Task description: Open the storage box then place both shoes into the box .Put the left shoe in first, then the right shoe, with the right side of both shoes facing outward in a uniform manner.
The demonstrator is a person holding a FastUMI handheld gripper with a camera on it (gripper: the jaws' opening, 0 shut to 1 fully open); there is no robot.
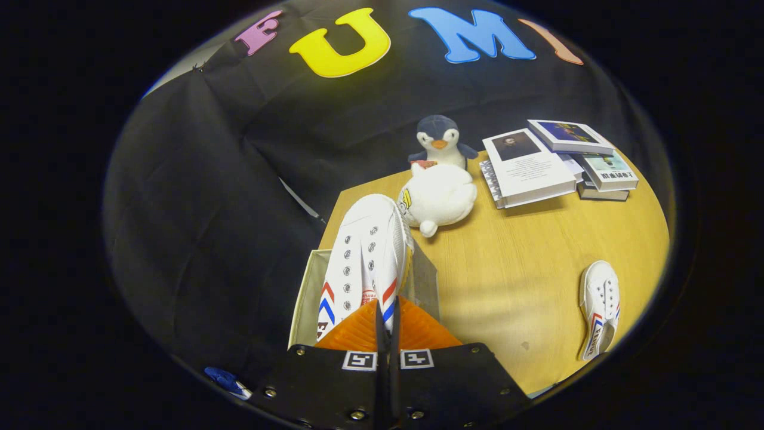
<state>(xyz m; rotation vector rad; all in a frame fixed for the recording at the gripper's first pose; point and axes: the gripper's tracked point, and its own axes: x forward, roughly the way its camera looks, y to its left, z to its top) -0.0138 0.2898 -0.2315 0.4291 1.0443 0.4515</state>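
A wooden table (513, 269) set against the booth's black cloth wall carries the scene, and at its near corner an open storage box (304, 298) stands with its pale inner wall showing, so the first step of the task looks done. Over that box the gripper (387, 322) holds a white canvas shoe (367, 251) with red and blue chevrons on its side; the fingers are drawn narrow, almost together, pinching the heel end of the shoe between them, toe pointing away towards the toys. The shoe hangs above the box's mouth and appears partly lowered into it, though whether it rests on the bottom cannot be told. By the task's order this should be the left shoe, going in first; which side faces outward is hard to judge from here. The second shoe (600, 304), matching white with the same chevrons, lies on the table well apart to the right of the fingers, untouched, so its placement is still to come. Beyond the held shoe sit two soft toys: a round white plush (439, 197) touching the shoe's toe area, and behind it a penguin plush (440, 140). To their right lie stacked books (537, 167), at least four. Count: two shoes, one box, two toys.
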